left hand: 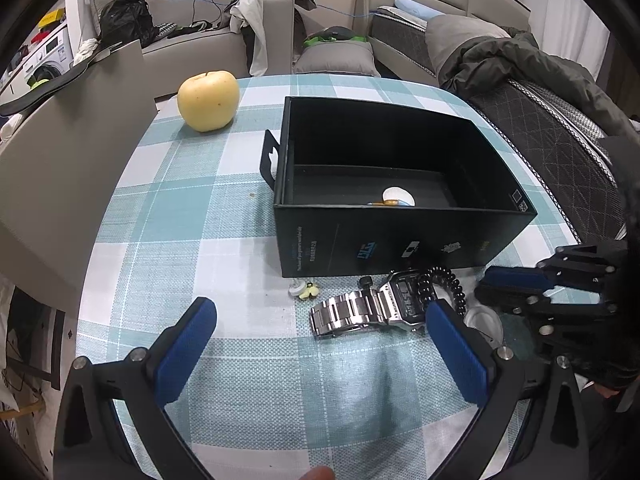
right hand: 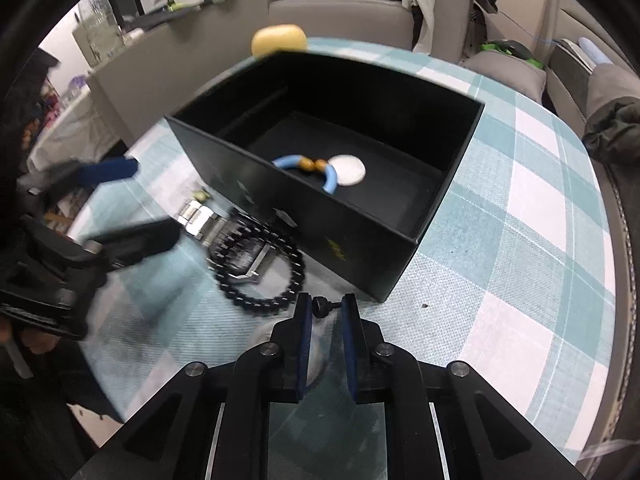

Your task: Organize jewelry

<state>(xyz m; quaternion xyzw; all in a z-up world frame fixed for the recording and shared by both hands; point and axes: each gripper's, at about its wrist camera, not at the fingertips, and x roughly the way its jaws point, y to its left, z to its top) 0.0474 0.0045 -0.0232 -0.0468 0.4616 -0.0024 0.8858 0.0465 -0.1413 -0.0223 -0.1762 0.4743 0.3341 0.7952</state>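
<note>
**A:** So where are we with the jewelry? We've got the black box sitting open on the checked counter, and inside it there's already a blue-and-amber bracelet lying against a white disc.

**B:** Yep, and the rest is just in front of the box's near wall. The steel watch lies flat there, with the black bead bracelet draped partly over its face. A little yellow earring sits just left of the watch band.

**A:** What about our tools?

**B:** Our left tool hangs over the counter with its blue pads spread wide, nothing between them, watch just beyond. Our right tool is narrowed way down, and there's a small black stud right between the pad tips. It looks pinched, though we can't quite tell if both pads are pressing on it.

**A:** And that apple?

**B:** Far left corner of the counter, well apart from everything. The right view's a bit blurry on the left side, fyi.
</note>
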